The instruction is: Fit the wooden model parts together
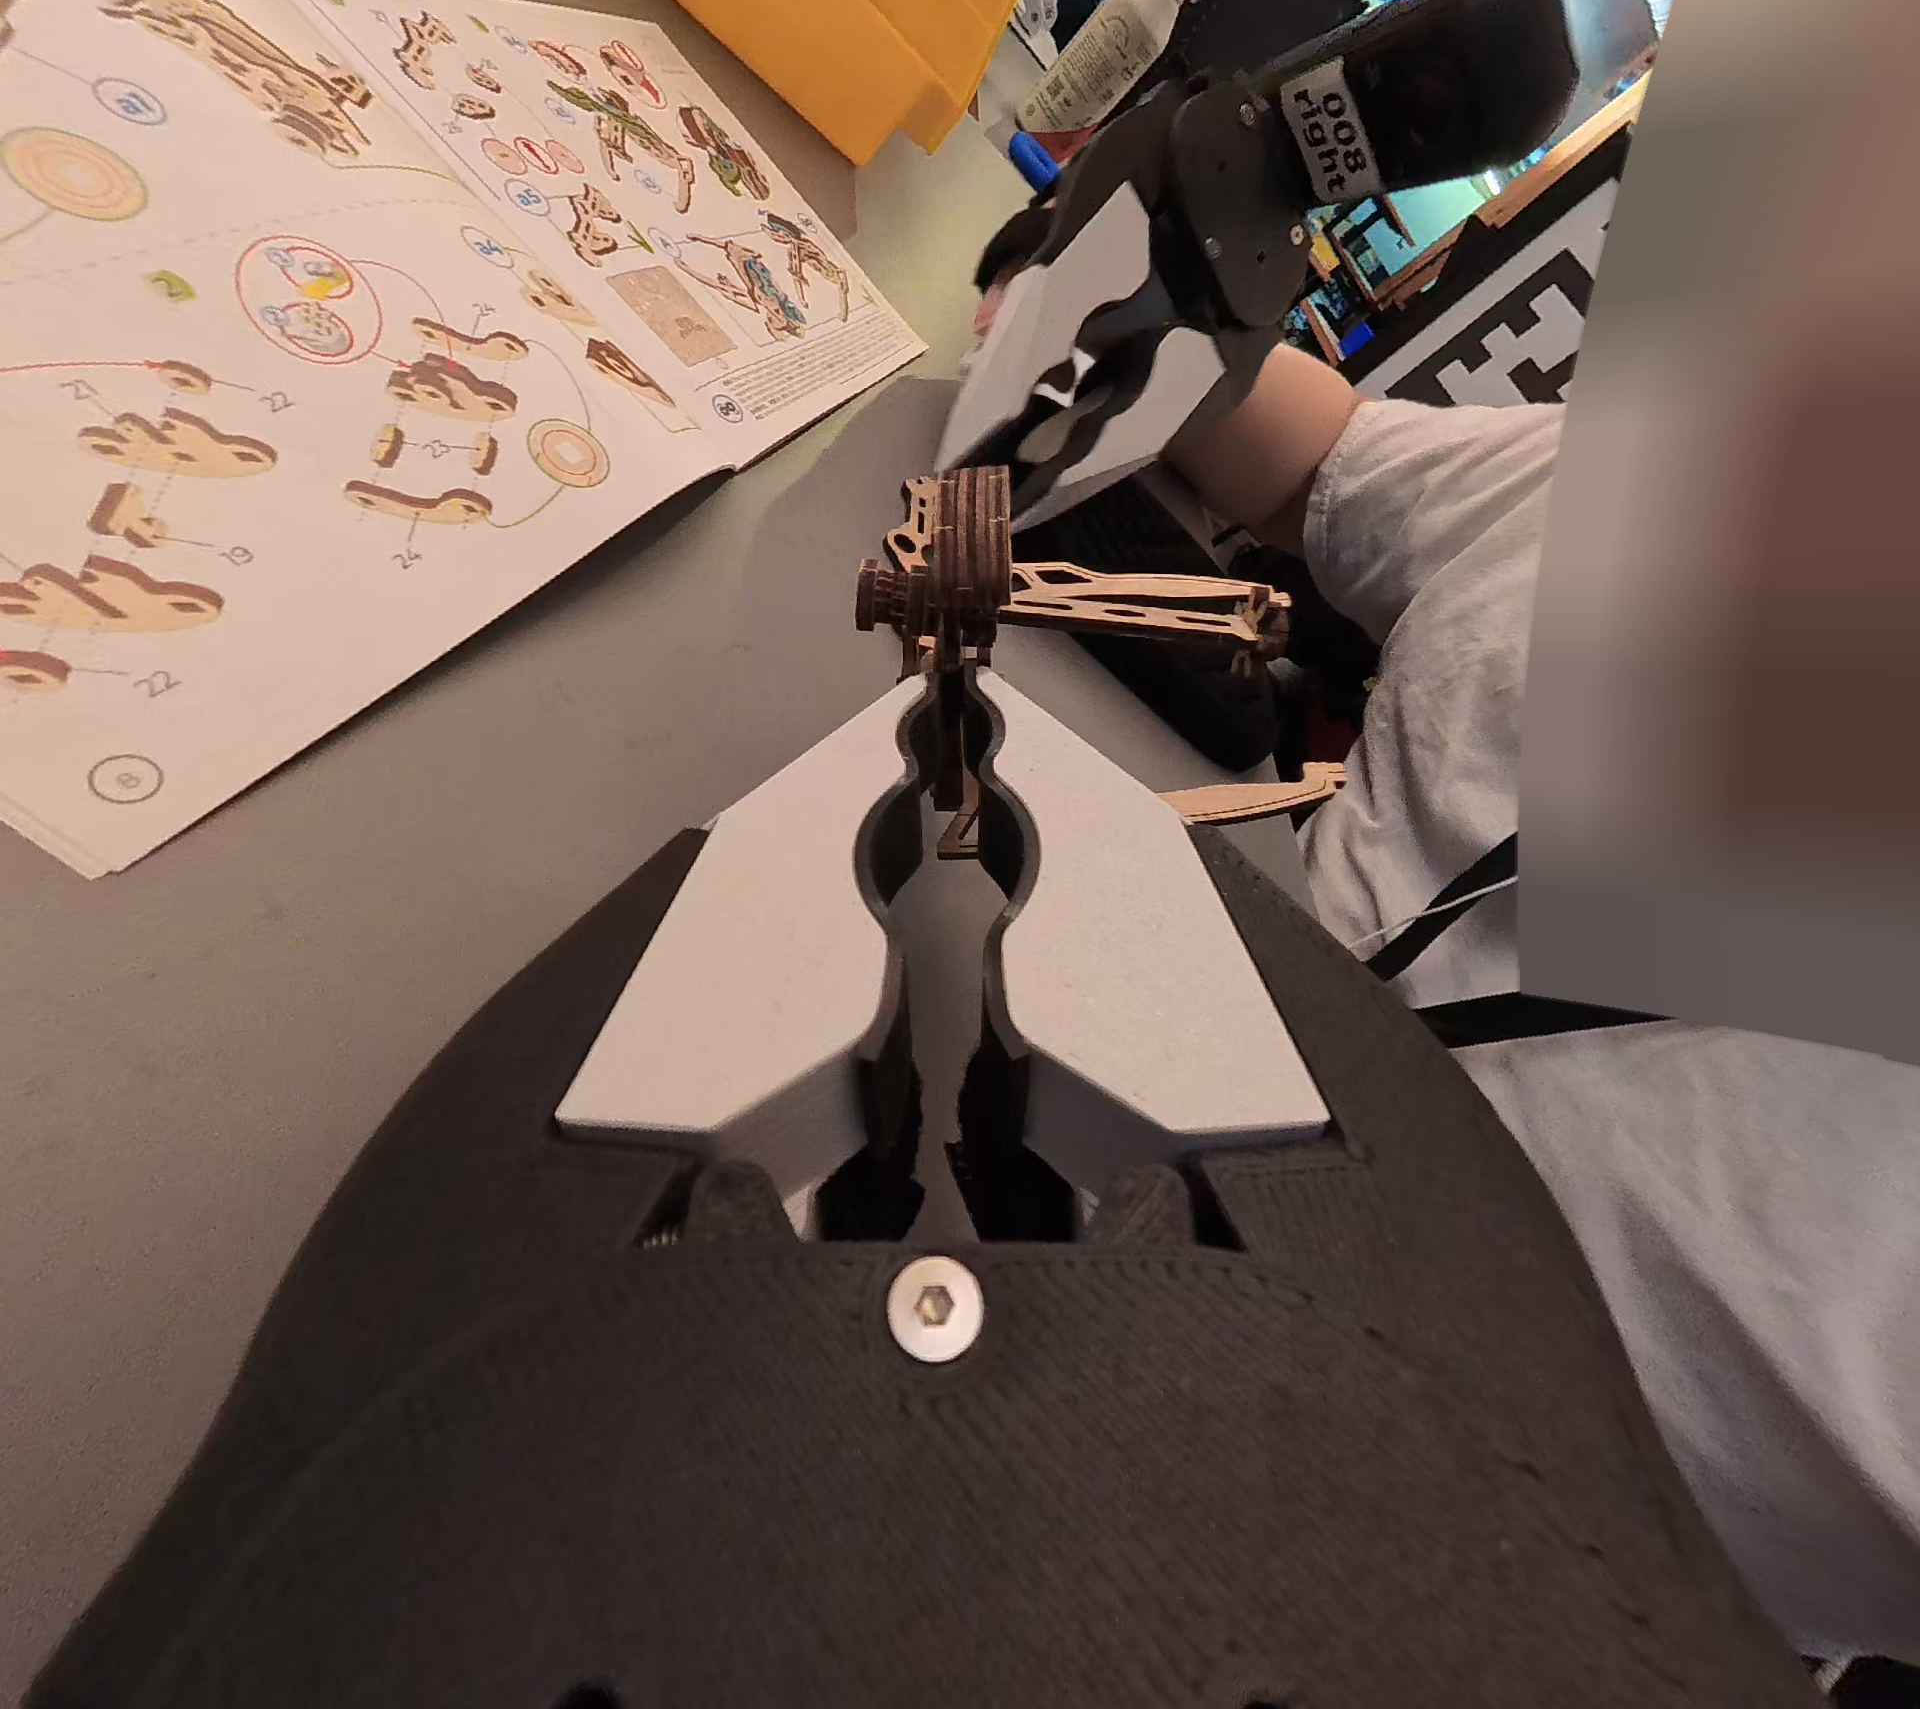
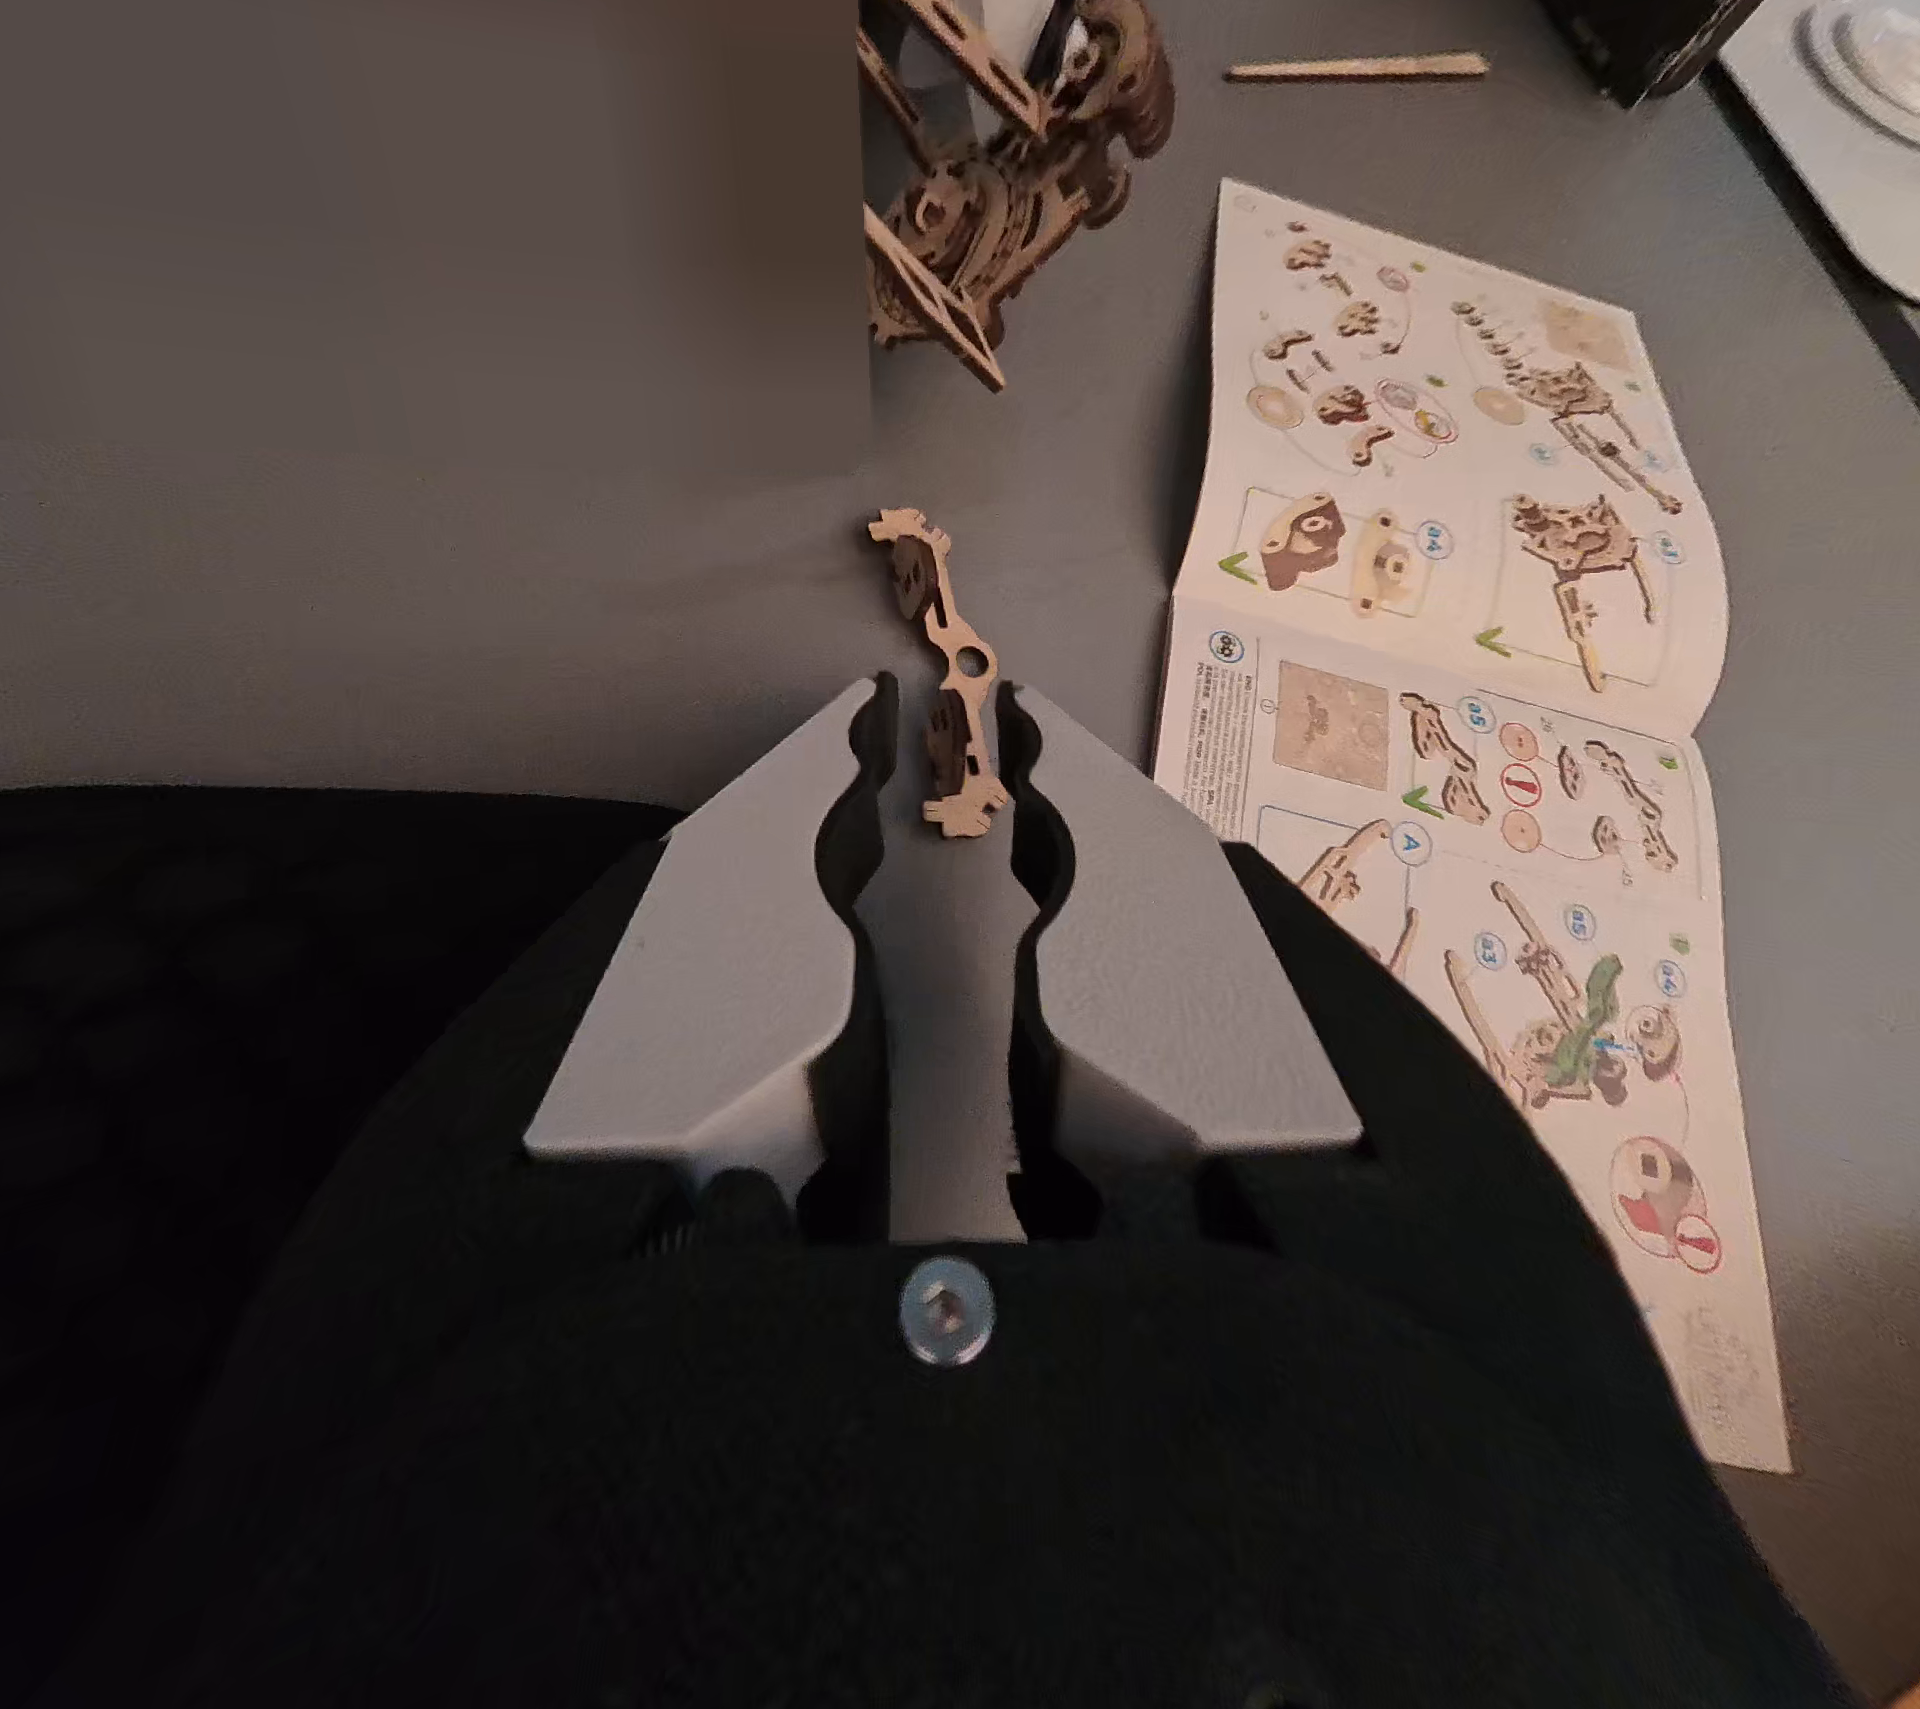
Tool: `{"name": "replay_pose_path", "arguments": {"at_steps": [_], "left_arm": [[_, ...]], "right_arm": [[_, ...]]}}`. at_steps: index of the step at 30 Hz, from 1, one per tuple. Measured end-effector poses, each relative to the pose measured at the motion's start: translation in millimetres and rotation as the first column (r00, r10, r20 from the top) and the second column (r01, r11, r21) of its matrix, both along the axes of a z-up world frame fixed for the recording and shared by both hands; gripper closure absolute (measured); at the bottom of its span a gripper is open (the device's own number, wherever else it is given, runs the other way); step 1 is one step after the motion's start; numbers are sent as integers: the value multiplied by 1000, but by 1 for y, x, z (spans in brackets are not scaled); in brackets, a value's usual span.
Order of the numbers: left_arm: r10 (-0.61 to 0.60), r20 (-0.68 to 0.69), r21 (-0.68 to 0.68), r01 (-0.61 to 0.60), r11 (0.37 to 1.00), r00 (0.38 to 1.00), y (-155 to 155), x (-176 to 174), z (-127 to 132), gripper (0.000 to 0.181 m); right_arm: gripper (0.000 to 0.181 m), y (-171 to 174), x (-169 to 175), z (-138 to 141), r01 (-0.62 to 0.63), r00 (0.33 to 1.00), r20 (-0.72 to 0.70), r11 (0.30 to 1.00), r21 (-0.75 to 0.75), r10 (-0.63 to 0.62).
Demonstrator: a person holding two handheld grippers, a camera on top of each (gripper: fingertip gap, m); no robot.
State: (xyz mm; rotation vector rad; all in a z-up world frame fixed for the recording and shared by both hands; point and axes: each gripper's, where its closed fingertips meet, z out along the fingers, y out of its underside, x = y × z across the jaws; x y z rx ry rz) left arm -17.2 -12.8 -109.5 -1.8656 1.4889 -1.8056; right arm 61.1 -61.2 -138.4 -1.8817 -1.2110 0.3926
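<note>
the left tool (image 1: 943, 693) is pressed together on the wooden model (image 1: 951, 579), pinching a thin lower piece of it between the grey fingers (image 1: 790, 880), so the dark layered body and its pale struts stand above the tips, over the grey counter (image 1: 623, 724). the right tool (image 2: 940, 693) is spread a little and holds nothing; a small flat wooden part (image 2: 940, 672) lies on the counter between and just past its tips, and i cannot tell if the fingers touch it. an open instruction booklet (image 2: 1455, 776) lies on the counter beside the right tool.
</note>
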Motion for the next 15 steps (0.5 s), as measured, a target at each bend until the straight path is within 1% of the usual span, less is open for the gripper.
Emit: {"name": "replay_pose_path", "arguments": {"at_steps": [2,4,6,7,9,11,12,13,15], "left_arm": [[-1,2,-2,1,1000,1000,0,-2,0,181],[-3,4,-4,3,1000,1000,0,-2,1,181],[-2,8,-6,2,1000,1000,0,-3,2,181],[-1,9,-6,1,1000,1000,1,-3,2,181],[-2,13,-8,2,1000,1000,0,-3,3,181],[-1,12,-7,1,1000,1000,1,-4,2,181],[-1,13,-9,1,1000,1000,1,-4,3,181],[1,13,-9,-1,1000,1000,1,-4,3,181],[0,15,-10,0,1000,1000,0,-4,3,181]], "right_arm": [[166,2,0,0,-4,999,36,1000,13,4],[180,2,2,-1,-25,996,84,999,33,22],[180,-4,-2,-1,-92,989,124,993,69,83],[180,-8,-5,0,-150,979,156,982,119,130],[181,-10,-7,3,-273,940,283,921,279,193],[180,-19,-8,-3,-446,859,424,826,345,287],[180,-21,-9,-4,-487,840,444,794,363,312],[180,-22,-9,-3,-493,841,428,796,352,331],[176,-20,-8,0,-449,874,340,842,297,346]]}}
